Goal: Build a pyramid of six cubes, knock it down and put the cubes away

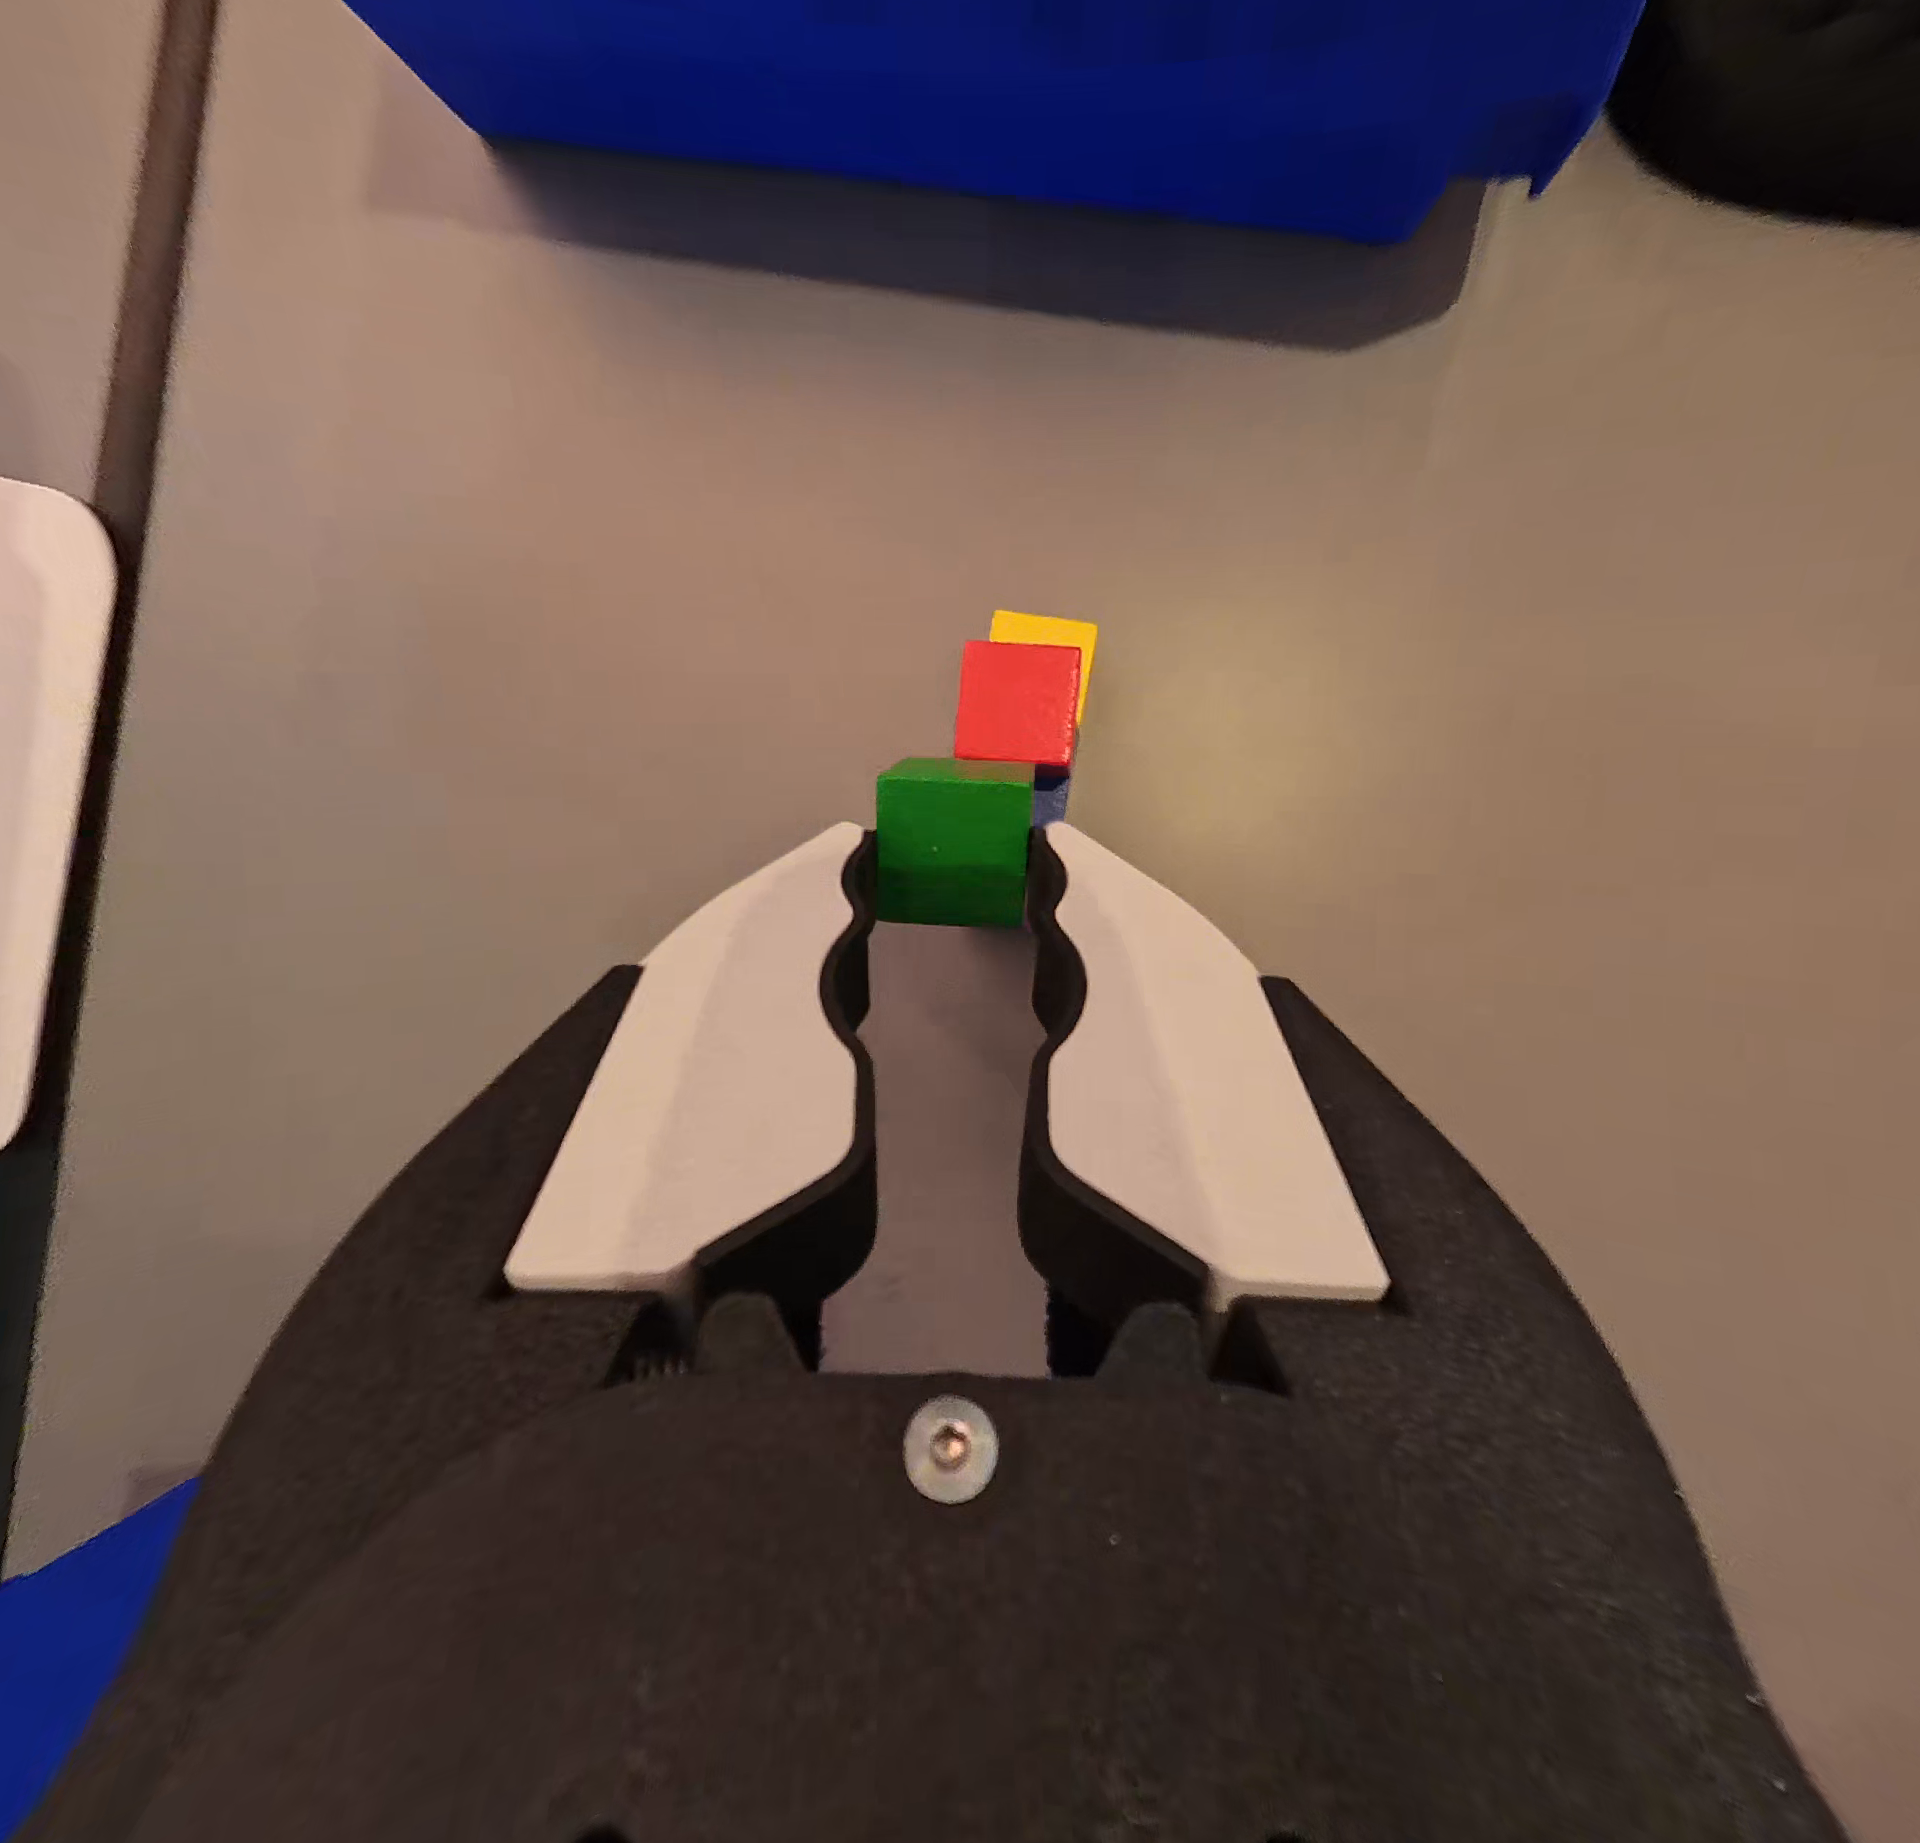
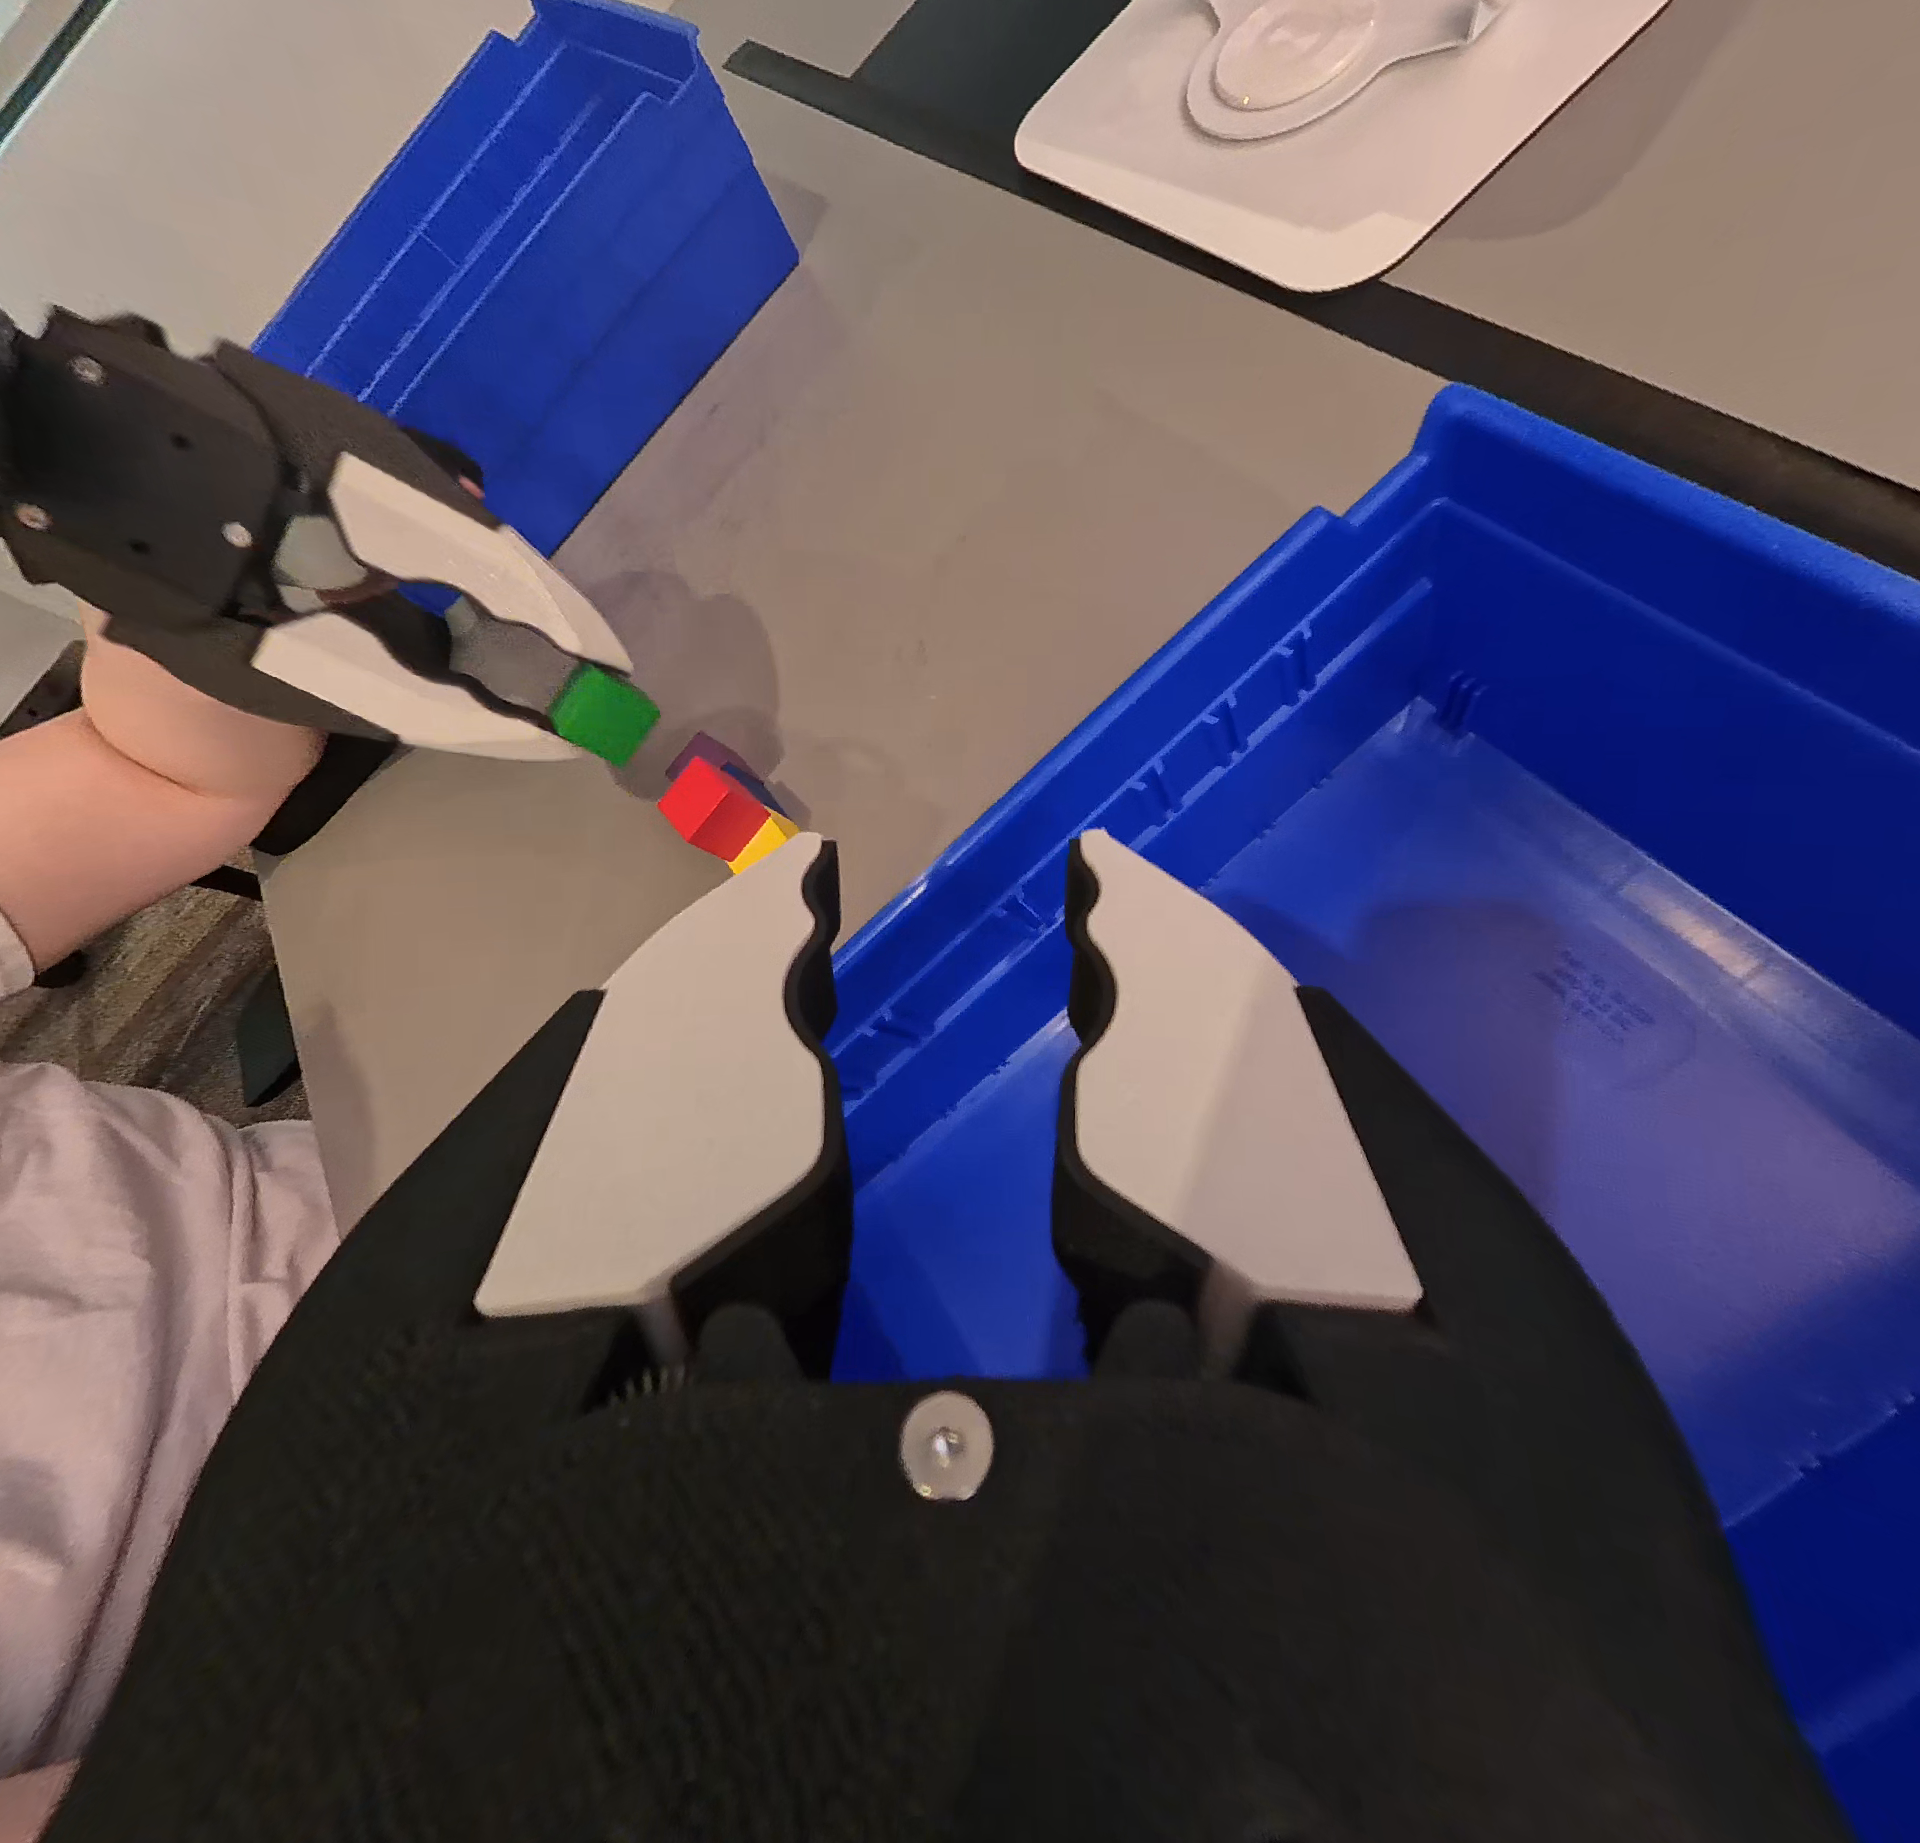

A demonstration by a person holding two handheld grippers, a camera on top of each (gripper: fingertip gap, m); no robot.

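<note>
While left gripper (image 1: 951, 837) clamps green cube (image 1: 951, 837), right gripper (image 2: 945, 858) gaping empty, grey table (image 1: 1455, 650), two blue bins (image 2: 1558, 858), carpeted floor (image 2: 135, 962).

Beside the matt grey table (image 1: 623, 546), the blue bin (image 2: 1558, 1066) looks like glossy moulded plastic. The green cube (image 1: 951, 837) has smooth painted faces; the right gripper (image 2: 945, 894) body is rough black plastic.

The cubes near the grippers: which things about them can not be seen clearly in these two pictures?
- Small blue wooden cube: left wrist view, mostly hidden behind the green wooden cube and red wooden cube.
- Small purple cube: right wrist view, only a corner shows behind the red one; absent from the left view.
- Yellow wooden cube: partly covered by the right gripper fingertip.
- Sixth cube: not visible.
</note>
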